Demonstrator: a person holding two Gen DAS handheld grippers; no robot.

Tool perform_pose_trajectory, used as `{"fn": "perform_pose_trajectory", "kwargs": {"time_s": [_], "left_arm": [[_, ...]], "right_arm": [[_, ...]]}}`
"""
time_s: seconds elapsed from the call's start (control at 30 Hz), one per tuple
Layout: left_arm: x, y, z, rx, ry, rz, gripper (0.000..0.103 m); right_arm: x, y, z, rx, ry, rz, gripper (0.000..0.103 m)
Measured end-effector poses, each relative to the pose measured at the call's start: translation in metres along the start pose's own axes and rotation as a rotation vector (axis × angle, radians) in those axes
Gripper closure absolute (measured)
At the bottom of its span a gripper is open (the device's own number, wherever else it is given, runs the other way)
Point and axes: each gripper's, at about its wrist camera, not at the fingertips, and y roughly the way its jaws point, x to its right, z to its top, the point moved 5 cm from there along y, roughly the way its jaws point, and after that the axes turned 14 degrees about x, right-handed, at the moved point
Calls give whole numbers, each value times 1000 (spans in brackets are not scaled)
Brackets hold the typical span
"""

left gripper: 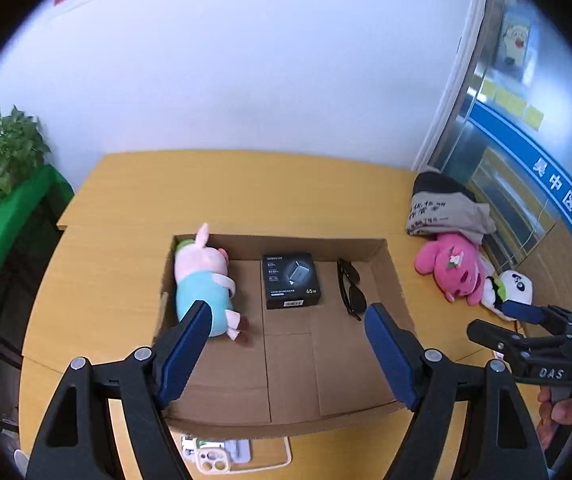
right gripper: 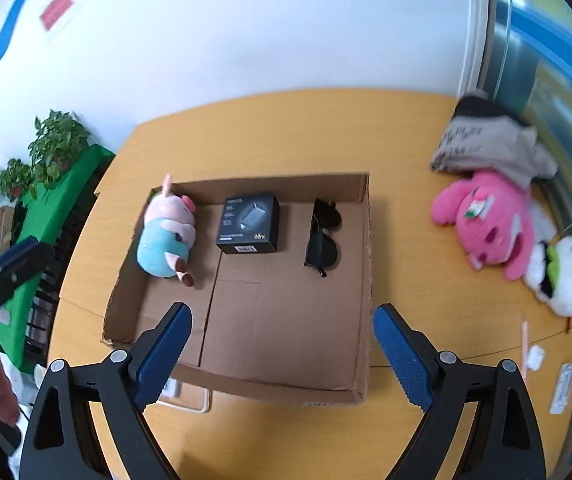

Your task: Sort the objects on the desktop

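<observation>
Mid-sort, between picks: three things already in the shallow cardboard box [right gripper: 365, 280] on the yellow desk [right gripper: 286, 128] — a pig plush [right gripper: 168, 236] lying along the left wall, a black charger box [right gripper: 249, 224] near the back middle, and dark sunglasses [right gripper: 323, 236] toward the right wall, each apart from the others. Left tongs [left gripper: 287, 350] hanging over the front of the box, jaws spread wide, nothing between them. Right tongs [right gripper: 282, 354] likewise wide open and empty, poised above the box's near edge. Still outside, well to the right of the box: a pink plush [right gripper: 489, 224], touching a white panda plush [right gripper: 565, 276] at its near side and partly under a folded grey cloth [right gripper: 485, 144] at the back. Small white bits by the right front edge of the desk, too blurred to name. Likely next: swing the right tongs over to the pink plush or the panda, close on a soft bulge of the body rather than a limb, lift clear of its neighbour, then carry into the free front half of the box. Risk of dragging the touching toy along.
</observation>
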Motion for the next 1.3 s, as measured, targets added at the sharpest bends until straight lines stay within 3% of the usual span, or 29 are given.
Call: {"fn": "perform_pose_trajectory", "kwargs": {"time_s": [0.17,0.47,1.03,1.3], "left_arm": [[2,-28,-2,25,19,-16,24],[-1,-56,-5,50,18,-37,24],[-15,-66,-14,42,-10,-42,24],[-39,-56,-37,-17,-34,-42,24]], "right_arm": [[-20,-39,1,70,-53,-36,1],[-34,-74,-5,106,-49,-49,0],[-44,-86,-10,106,-66,-67,0],[-50,-72,-19,75,-57,-44,0]]}}
